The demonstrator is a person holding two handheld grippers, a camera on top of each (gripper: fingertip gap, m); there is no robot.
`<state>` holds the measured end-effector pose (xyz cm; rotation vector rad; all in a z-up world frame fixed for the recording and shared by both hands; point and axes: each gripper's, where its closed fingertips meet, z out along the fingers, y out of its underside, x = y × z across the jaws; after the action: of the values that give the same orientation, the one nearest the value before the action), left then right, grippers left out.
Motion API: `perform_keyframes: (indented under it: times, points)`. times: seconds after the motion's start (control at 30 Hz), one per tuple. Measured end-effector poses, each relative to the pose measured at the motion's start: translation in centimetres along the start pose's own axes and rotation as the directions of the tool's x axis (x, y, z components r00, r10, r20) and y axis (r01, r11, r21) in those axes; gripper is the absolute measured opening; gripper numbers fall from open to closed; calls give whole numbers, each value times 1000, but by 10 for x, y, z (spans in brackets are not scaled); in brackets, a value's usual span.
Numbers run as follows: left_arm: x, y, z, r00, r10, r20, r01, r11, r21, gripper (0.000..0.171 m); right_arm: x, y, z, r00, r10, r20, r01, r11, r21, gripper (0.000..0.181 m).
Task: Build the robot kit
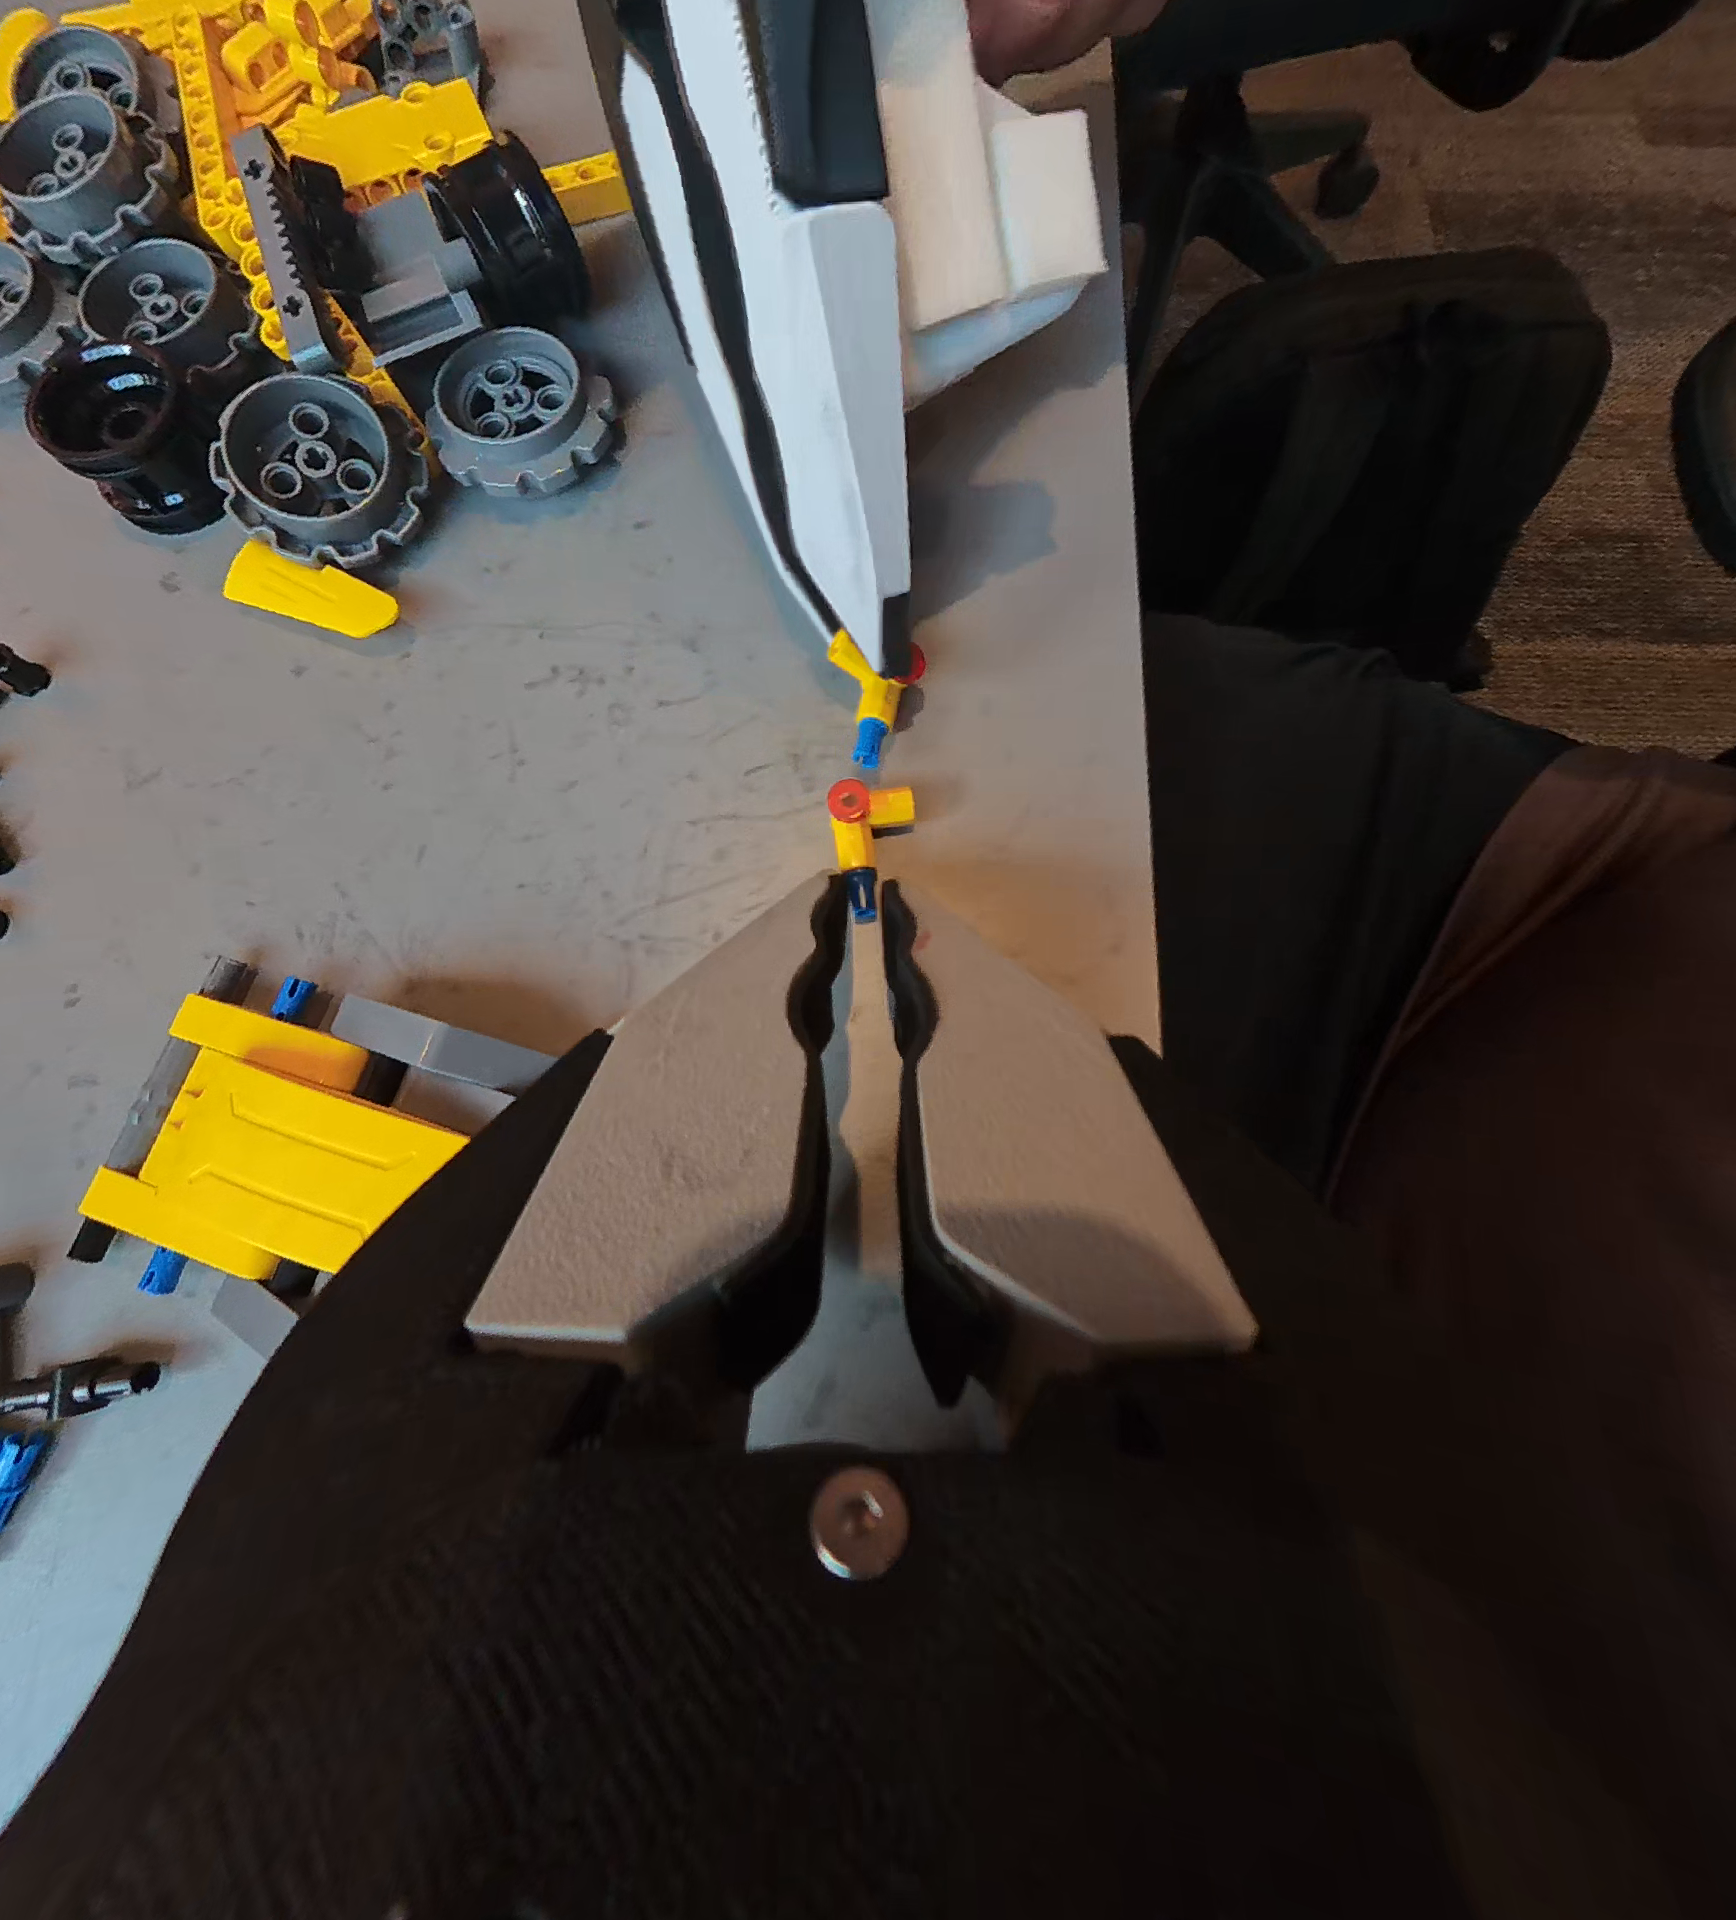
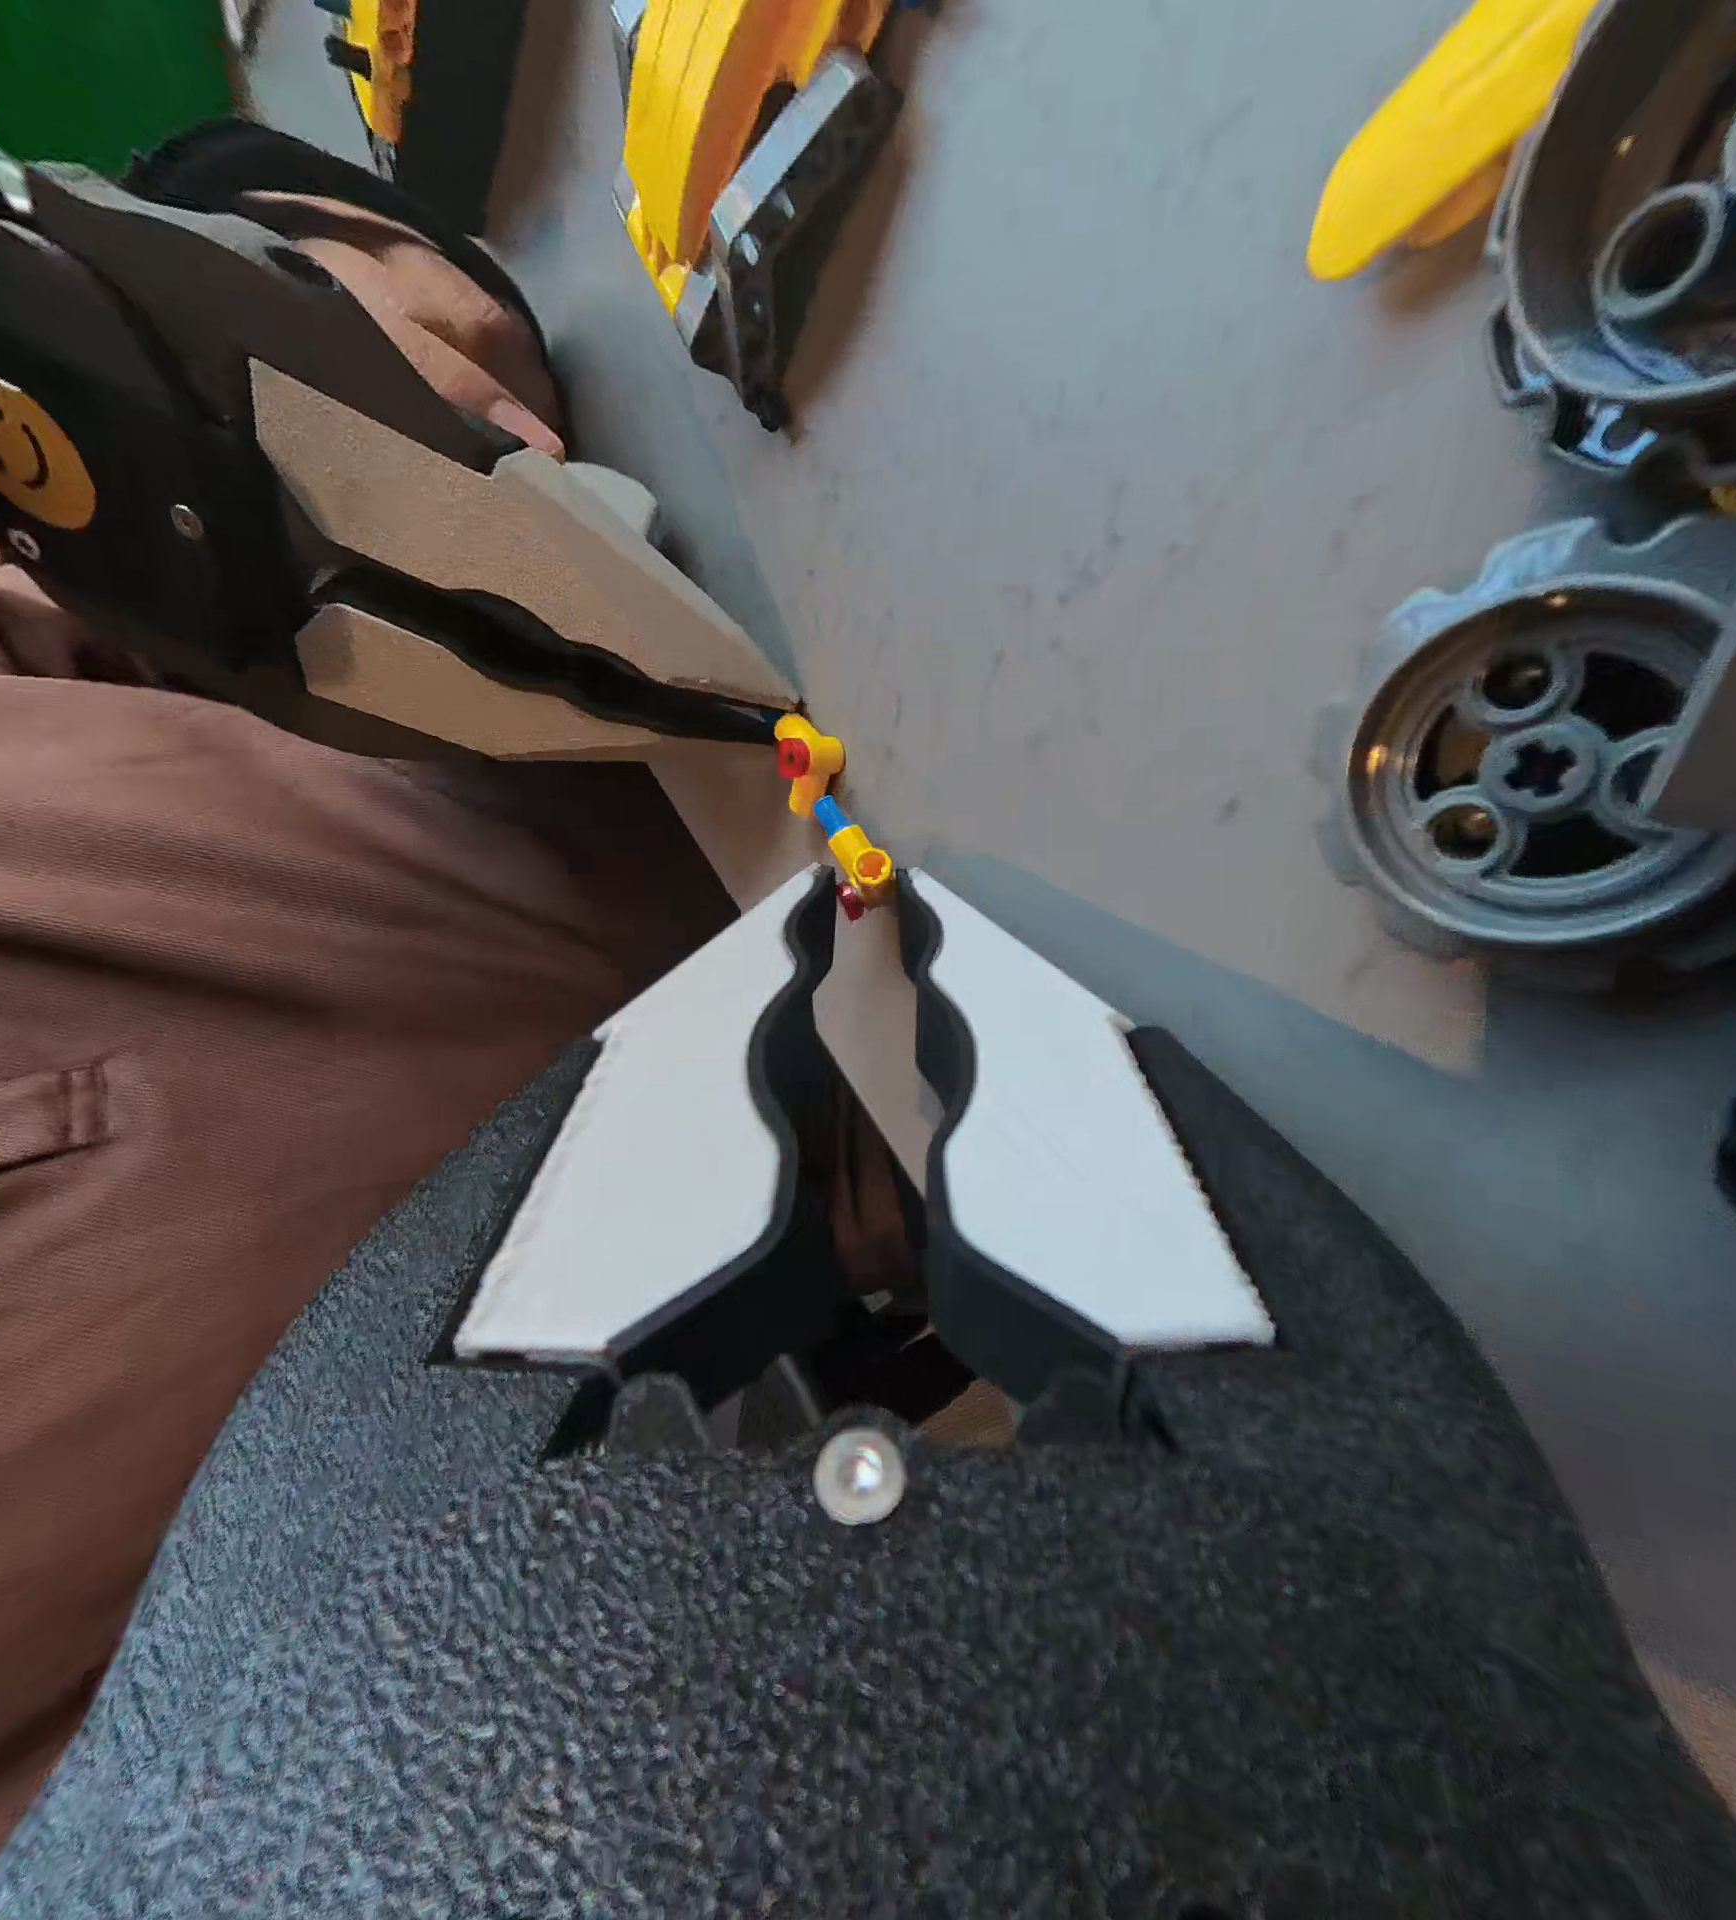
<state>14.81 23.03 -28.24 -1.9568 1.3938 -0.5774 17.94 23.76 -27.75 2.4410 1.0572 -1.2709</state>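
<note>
While both grippers meet tip to tip at mid-frame over the grey table (image 1: 583,727), each is clenched on a small yellow connector. The left gripper (image 1: 864,904) pinches the blue pin end of the lower connector (image 1: 869,821). From upper centre, the right gripper (image 1: 885,644) grips the upper connector (image 1: 874,691), whose blue pin (image 1: 869,740) points down at the lower one, roughly in line, a small gap between.

Your left tool (image 1: 862,896) and right tool (image 1: 874,655) met tip to tip near the table (image 1: 552,727) edge, each pinching a small connector piece: yours on the left held one connector (image 1: 869,821), the right held another connector (image 1: 876,698) just beyond it, apart. Wheels (image 1: 324,468) lay far left; a panel assembly (image 1: 261,1153) sat near left.
</note>
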Motion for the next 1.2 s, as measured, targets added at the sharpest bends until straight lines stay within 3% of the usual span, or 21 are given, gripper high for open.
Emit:
perform_keyframes:
  times: [0.47, 0.63, 0.9, 1.07, 1.2]
  points:
    - [19, 4, -6, 992, 124, 2, -124, 992, 10, 8, 10, 3, -10, 990, 107, -89, -112, 992, -51, 11]
    - [34, 4, -8, 974, 224, -30, -224, 974, 25, 6, 14, -7, -16, 985, 40, -169, -38, 999, 15, 11]
    - [31, 5, -9, 987, 161, -3, -161, 987, 17, 13, 22, -1, -24, 979, 25, -203, 9, 986, 165, 13]
    - [28, 5, -9, 984, 172, 44, -173, 985, 16, 14, 5, -3, -32, 957, -145, -251, 223, 923, 314, 17]
    - [27, 4, -9, 980, 190, 66, -191, 981, 18, 14, 3, -8, -39, 942, -157, -296, 271, 876, 399, 19]
